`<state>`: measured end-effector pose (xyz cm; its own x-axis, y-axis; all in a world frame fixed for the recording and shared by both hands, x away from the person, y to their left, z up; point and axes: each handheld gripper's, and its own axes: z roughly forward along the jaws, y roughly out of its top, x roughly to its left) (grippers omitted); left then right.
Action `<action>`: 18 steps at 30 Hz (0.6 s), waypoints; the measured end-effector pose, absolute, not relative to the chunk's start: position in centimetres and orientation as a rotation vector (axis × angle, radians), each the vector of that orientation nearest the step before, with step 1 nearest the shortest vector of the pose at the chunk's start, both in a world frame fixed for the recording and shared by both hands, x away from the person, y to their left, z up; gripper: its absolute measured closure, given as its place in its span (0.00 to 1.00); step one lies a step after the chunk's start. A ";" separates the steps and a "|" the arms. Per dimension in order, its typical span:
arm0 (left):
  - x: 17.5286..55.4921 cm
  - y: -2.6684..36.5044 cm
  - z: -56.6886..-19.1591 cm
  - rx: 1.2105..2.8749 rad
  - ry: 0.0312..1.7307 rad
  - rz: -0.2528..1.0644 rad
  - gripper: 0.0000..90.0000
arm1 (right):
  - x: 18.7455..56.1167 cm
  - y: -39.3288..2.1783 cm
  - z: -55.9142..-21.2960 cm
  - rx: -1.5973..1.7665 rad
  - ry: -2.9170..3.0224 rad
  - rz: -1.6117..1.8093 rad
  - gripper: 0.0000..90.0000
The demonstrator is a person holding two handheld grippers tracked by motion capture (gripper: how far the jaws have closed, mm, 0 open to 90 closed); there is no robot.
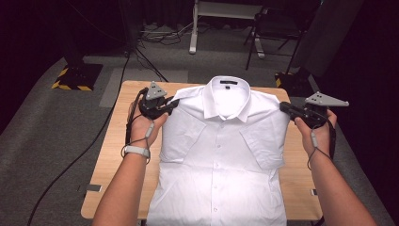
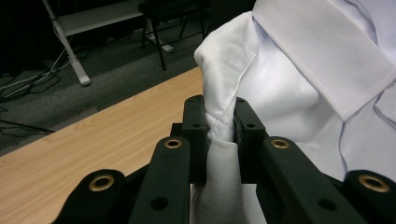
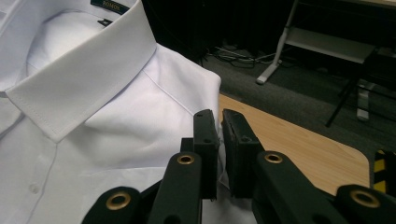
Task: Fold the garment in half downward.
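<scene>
A white shirt [image 1: 221, 155] lies face up on the wooden worktop [image 1: 117, 155], sleeves folded in and collar at the far edge. The left gripper [image 2: 219, 122] has its fingers clenched on a fold of cloth at one shoulder. The right gripper [image 3: 219, 135] has its fingers clamped on the other shoulder's edge.

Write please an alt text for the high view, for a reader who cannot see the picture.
A person's two grippers pinch a white shirt at its shoulders: the left gripper at one, the right gripper at the other. The shirt lies buttoned, front up, sleeves folded in, on a wooden table.
</scene>
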<state>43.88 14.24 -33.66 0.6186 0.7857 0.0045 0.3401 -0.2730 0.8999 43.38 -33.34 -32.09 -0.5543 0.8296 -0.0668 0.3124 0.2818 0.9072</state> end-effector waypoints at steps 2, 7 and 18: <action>43.0 14.5 -33.7 1.863 0.894 0.568 0.87 | 43.0 -33.4 -32.1 1.010 2.010 1.259 0.94; 40.2 15.2 -34.4 1.880 0.859 0.561 0.87 | 39.7 -33.5 -32.2 0.922 2.033 1.297 0.94; 35.3 16.0 -36.8 1.905 0.827 0.534 0.87 | 35.5 -33.6 -34.4 0.863 2.089 1.314 0.94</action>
